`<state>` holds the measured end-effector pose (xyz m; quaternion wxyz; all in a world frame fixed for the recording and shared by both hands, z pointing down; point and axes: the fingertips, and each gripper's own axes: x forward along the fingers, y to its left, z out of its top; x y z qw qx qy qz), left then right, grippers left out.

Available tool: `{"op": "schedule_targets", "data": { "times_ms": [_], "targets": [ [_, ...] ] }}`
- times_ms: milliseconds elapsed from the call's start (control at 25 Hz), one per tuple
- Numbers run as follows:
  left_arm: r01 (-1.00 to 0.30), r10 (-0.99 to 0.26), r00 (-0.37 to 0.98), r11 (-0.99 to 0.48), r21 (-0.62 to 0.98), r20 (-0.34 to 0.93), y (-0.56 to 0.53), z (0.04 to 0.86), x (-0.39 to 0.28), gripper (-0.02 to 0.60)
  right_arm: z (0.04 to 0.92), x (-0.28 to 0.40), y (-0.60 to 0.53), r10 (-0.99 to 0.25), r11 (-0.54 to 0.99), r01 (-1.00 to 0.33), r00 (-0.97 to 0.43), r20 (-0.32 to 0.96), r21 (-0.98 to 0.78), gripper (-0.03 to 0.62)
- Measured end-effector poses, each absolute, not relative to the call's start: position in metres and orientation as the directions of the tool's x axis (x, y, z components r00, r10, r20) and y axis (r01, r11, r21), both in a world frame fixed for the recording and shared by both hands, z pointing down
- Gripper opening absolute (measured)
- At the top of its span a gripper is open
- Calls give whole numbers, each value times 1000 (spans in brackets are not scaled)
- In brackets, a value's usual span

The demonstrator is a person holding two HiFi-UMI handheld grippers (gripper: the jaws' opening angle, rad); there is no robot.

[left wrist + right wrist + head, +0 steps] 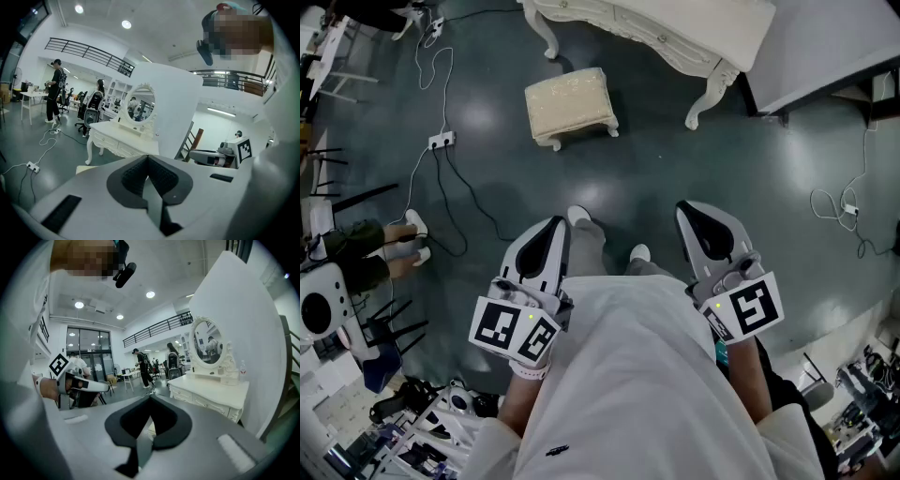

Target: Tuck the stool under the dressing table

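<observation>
The cream cushioned stool (572, 105) stands on the dark floor, out in front of the white dressing table (675, 28) and apart from it. My left gripper (558, 225) and right gripper (689, 211) hang side by side in front of my body, well short of the stool, each shut with nothing between the jaws. In the left gripper view the jaws (147, 158) meet, with the dressing table (124, 140) and its oval mirror (140, 101) beyond. The right gripper (150, 398) has its jaw tips together too, and the dressing table (211, 397) stands to its right.
A power strip (441, 141) with trailing cables lies on the floor left of the stool. Another person's feet (412, 234) show at the left edge, by black chairs and cluttered gear. A white panel (825, 37) stands right of the table, with a cable (848, 211) below it.
</observation>
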<state>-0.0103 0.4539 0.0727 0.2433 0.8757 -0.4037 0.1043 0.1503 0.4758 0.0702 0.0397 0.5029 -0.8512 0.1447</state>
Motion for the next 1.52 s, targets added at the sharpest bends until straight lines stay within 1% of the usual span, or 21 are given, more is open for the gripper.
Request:
{"op": "schedule_targets", "data": {
  "times_ms": [200,480,760,1120,1200,1320,1400,1520],
  "targets": [
    [-748,-637,664,-565,348,393,466,67,-7,9,54,142,473,-861,442,-877,-473,185,-186,8],
    [-762,-680,646,-542,355,347,454,53,-37,9,40,104,455,-844,488,-853,-516,149,-185,8],
    [-772,-718,625,-512,375,306,432,45,-95,9,32,65,429,-857,467,-868,-491,152,-169,8],
    [-796,-783,574,-464,389,240,391,42,-199,9,26,-26,383,-845,497,-858,-512,152,-127,8],
    [-794,-787,572,-460,396,232,382,45,-218,9,21,-47,376,-839,517,-848,-529,126,-115,8],
    [-790,-790,570,-450,417,226,370,50,-233,9,4,-69,372,-803,581,-801,-593,58,-143,8],
    [-785,-792,569,-445,431,220,364,50,-237,9,0,-78,369,-783,607,-786,-617,77,-115,8],
    [-784,-802,561,-435,443,204,356,51,-243,9,5,-91,362,-762,636,-771,-634,135,-25,9]
  ]
}}
